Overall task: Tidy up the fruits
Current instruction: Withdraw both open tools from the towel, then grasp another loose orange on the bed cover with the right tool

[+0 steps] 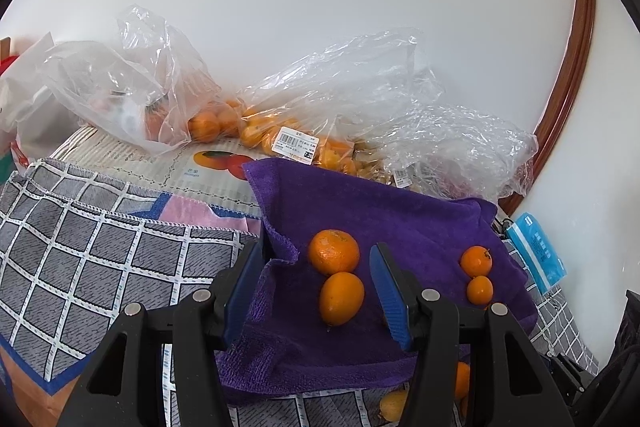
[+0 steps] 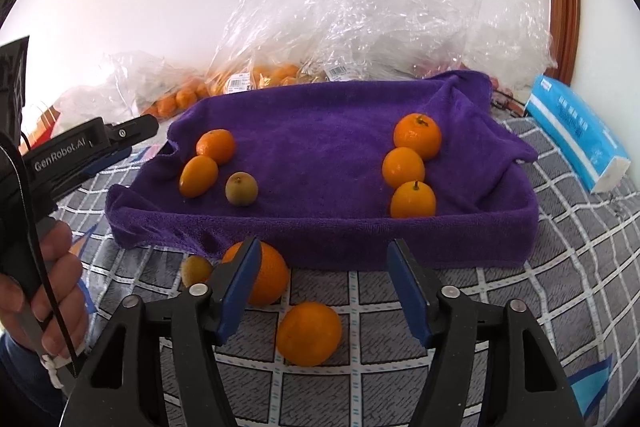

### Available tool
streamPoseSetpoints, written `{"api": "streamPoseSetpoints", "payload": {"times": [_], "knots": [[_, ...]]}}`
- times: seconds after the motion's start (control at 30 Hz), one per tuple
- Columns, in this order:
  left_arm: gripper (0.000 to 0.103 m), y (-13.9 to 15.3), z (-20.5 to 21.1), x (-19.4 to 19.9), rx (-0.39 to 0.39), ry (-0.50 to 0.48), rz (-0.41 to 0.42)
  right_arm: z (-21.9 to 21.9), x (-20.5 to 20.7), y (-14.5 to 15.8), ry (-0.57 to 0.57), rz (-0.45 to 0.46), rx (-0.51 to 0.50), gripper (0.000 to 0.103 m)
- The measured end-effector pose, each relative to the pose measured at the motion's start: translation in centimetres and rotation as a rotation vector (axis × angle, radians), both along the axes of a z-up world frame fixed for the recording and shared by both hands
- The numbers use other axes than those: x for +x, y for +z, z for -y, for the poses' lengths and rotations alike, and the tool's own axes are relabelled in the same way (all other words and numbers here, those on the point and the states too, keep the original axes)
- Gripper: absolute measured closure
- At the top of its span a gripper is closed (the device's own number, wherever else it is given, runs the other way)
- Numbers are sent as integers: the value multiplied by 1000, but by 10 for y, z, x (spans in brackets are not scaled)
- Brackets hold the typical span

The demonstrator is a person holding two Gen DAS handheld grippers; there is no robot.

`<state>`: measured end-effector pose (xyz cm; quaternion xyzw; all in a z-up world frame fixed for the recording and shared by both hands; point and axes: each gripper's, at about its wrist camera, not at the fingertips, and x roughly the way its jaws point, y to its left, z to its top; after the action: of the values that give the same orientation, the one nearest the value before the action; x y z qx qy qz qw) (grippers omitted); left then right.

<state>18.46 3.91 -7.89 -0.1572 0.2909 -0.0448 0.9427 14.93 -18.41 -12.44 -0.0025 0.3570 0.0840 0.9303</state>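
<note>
Right gripper [image 2: 324, 291]: jaws spread wide, nothing held, hovering low over the checked cloth [image 2: 560, 267] in front of the purple towel [image 2: 320, 131]. Loose orange [image 2: 308, 333] sits between the fingers, nearer the camera. A bigger orange [image 2: 264, 273] is partly behind the left blue pad, and I can't tell whether they touch. A small greenish fruit [image 2: 196, 270] lies just beside it.

Left gripper [image 1: 320, 279]: also spread and empty, over the towel's left end, straddling a round orange [image 1: 334, 251] and an oval orange [image 1: 341, 298] that touch each other.

On the towel, the right wrist view shows a column of three oranges [image 2: 404, 167] on the right. On the left are two more plus a greenish fruit [image 2: 241, 188]. More fruit remains in the plastic bags [image 2: 280, 27] behind.

Risks:
- Closing the right jaws now: the left pad could clip the bigger orange and send it rolling into the small fruit or off the cloth.
- Round fruit on soft cloth: an off-centre pinch squirts it out sideways.
- The towel's front edge is raised, so a low carry could snag it and shift the sorted rows.
- If the left jaws close here, they take two touching fruits at once, so one likely slips.
- Both grippers work the same towel, so a collision is possible at the left end.
</note>
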Motion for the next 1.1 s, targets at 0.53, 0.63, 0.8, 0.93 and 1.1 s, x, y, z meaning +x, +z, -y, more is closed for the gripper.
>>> {"api": "streamPoseSetpoints", "payload": {"times": [0.53, 0.63, 0.8, 0.93, 1.1], "knots": [[49, -11, -16, 7, -93, 17, -54, 6, -11, -1, 11, -7, -37, 41], [49, -12, -17, 8, -91, 21, -58, 7, -16, -3, 33, -31, -19, 45], [49, -12, -14, 7, -84, 15, -54, 0, -23, -16, 62, -80, -41, 54], [49, -10, -9, 5, -57, 2, -43, 2, -31, -16, 39, -55, -41, 70], [49, -7, 5, -2, -4, -29, -13, 25, -44, -3, -20, -25, -1, 69]]}}
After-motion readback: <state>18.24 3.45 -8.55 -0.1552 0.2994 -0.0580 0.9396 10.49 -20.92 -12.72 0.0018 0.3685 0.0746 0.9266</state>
